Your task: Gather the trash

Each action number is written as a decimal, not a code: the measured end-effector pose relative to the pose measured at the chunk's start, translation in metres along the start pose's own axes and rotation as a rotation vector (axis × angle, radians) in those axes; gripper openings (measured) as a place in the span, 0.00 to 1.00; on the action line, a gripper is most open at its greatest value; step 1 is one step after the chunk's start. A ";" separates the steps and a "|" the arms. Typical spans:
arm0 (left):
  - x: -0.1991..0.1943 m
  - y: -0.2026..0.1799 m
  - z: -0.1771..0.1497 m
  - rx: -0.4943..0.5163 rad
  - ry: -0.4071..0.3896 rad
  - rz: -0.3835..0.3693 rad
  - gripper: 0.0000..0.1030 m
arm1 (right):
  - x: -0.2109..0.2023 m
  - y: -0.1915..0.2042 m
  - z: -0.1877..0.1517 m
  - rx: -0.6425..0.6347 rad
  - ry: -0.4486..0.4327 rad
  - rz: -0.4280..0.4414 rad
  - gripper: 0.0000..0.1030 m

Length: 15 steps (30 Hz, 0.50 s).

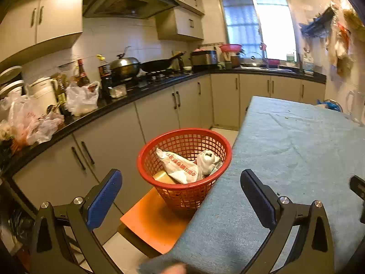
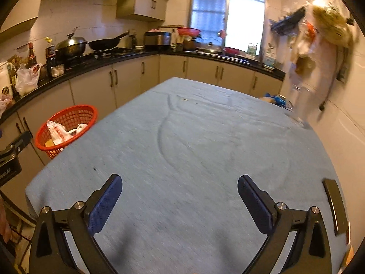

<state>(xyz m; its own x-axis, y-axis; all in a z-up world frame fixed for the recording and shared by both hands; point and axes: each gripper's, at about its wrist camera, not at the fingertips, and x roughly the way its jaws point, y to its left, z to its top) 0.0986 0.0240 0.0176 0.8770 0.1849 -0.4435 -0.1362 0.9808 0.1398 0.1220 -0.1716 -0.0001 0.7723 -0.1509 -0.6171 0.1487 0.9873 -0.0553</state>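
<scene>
Red mesh basket stands on an orange stool at the table's left edge, holding a white printed bag, crumpled white trash and a yellowish thing mostly hidden beneath. The left gripper gapes wide, empty; so does the right gripper over bare blue cloth. Wall hangings blur beyond reading.

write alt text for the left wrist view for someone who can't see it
An open, empty left gripper with blue pads points at a red plastic lattice basket holding crumpled white plastic bags, which stands on an orange stool beside a table with a blue-grey cloth. Behind runs a cluttered black kitchen counter with beige cabinets.
</scene>
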 end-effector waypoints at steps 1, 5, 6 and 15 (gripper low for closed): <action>-0.001 -0.003 -0.002 0.000 0.010 -0.016 1.00 | -0.003 -0.003 -0.003 0.010 -0.001 -0.008 0.99; 0.002 -0.014 -0.006 0.034 0.034 -0.021 1.00 | -0.006 -0.009 -0.009 0.017 -0.010 -0.054 1.00; 0.003 -0.016 -0.006 0.040 0.037 -0.023 1.00 | -0.006 -0.009 -0.009 0.017 -0.010 -0.064 1.00; 0.007 -0.024 -0.009 0.055 0.037 -0.056 1.00 | 0.003 -0.006 -0.012 0.011 0.011 -0.084 1.00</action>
<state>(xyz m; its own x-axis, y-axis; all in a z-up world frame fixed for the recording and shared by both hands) 0.1042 0.0026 0.0030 0.8649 0.1327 -0.4840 -0.0604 0.9849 0.1620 0.1157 -0.1775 -0.0115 0.7498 -0.2323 -0.6195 0.2196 0.9706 -0.0982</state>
